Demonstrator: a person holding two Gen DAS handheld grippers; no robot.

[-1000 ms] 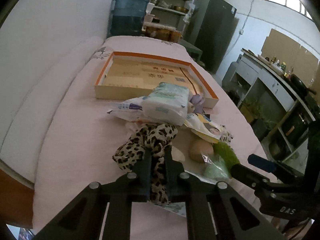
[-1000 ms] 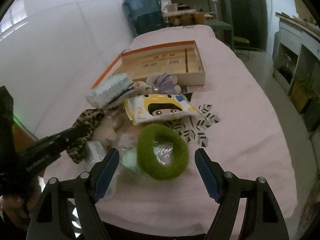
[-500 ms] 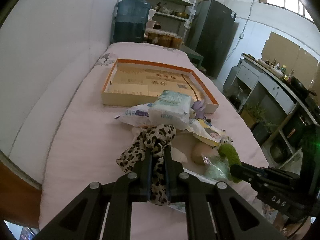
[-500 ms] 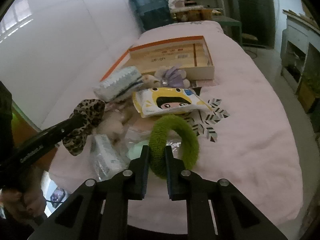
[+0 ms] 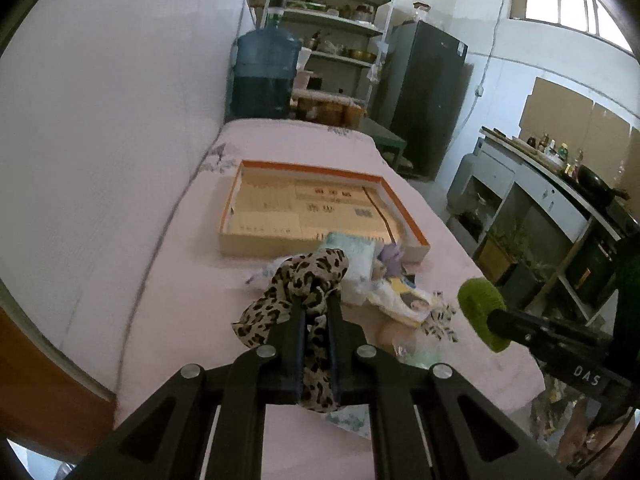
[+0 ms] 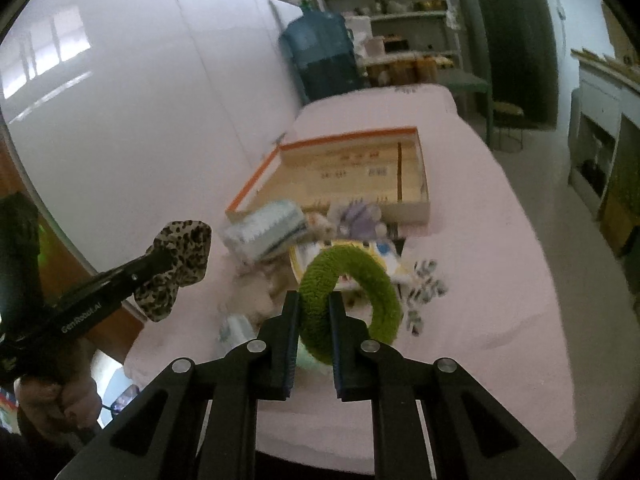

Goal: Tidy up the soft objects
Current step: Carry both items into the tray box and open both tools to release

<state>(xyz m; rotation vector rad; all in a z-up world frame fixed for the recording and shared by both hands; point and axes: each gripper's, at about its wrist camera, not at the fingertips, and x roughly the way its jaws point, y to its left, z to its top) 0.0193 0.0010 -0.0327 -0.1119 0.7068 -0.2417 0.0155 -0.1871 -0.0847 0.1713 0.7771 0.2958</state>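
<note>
My left gripper [image 5: 315, 304] is shut on a leopard-print scrunchie [image 5: 308, 276], which hangs lifted above the pink-covered table [image 5: 192, 304]. In the right wrist view that scrunchie [image 6: 180, 248] dangles at the left. My right gripper [image 6: 314, 304] is shut on the near side of a fuzzy green ring [image 6: 376, 280], also raised off the pile. In the left wrist view the green ring [image 5: 478, 300] is at the right. Beyond both stands an open orange-rimmed cardboard box [image 5: 404, 208]. It looks empty of soft things.
A pile lies in front of the box: a tissue pack [image 5: 356, 252], a purple soft item [image 5: 390, 256], a yellow wipes pack [image 5: 404, 300] and a patterned cloth. A white wall runs along the left. A water jug [image 5: 266, 72] and a dark fridge [image 5: 424, 96] stand behind the table.
My right gripper closed on the green ring and lifted it off the pile. My left gripper rose with the leopard scrunchie, which now hangs free.
</note>
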